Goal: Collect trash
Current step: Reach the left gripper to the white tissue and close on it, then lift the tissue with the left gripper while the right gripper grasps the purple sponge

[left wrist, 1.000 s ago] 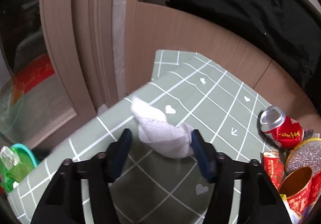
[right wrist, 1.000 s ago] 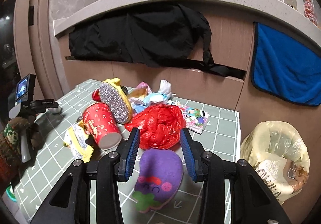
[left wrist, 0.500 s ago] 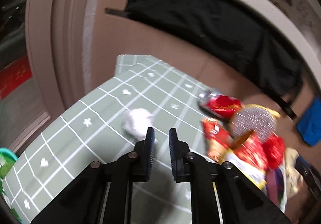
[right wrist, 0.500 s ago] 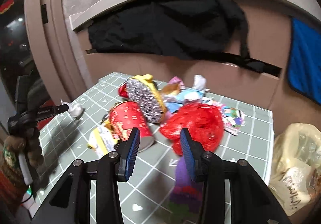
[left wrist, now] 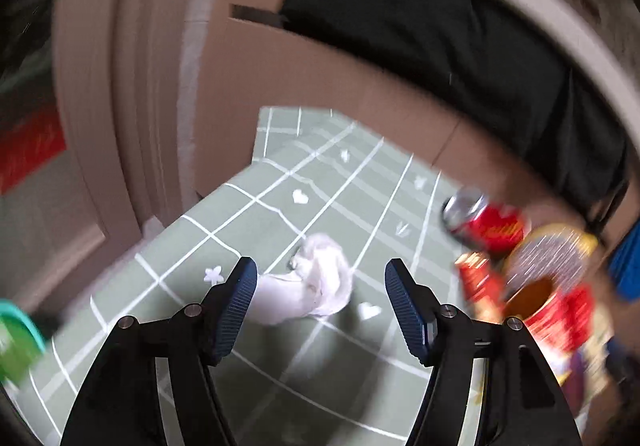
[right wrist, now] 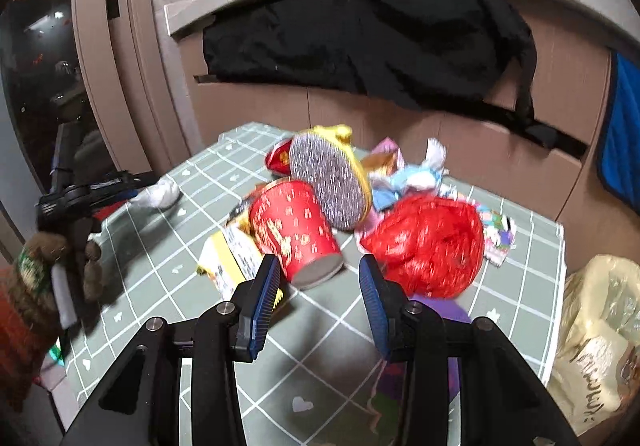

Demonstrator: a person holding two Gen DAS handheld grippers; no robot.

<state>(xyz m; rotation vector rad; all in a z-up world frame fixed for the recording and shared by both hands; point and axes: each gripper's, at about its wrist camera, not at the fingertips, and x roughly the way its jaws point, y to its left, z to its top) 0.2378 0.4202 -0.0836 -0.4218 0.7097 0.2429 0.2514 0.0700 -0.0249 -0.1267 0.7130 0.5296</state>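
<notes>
Left wrist: tissue wad (left wrist: 308, 282) lengthwise across (blurred).

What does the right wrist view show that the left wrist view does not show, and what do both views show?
Only the right wrist view: the yellowish trash bag beside the table, the red plastic bag and the right gripper, open and empty. Only the left wrist view: a green object at the edge. Both: the white tissue, the red paper cup and the left gripper, its jaws opening.
</notes>
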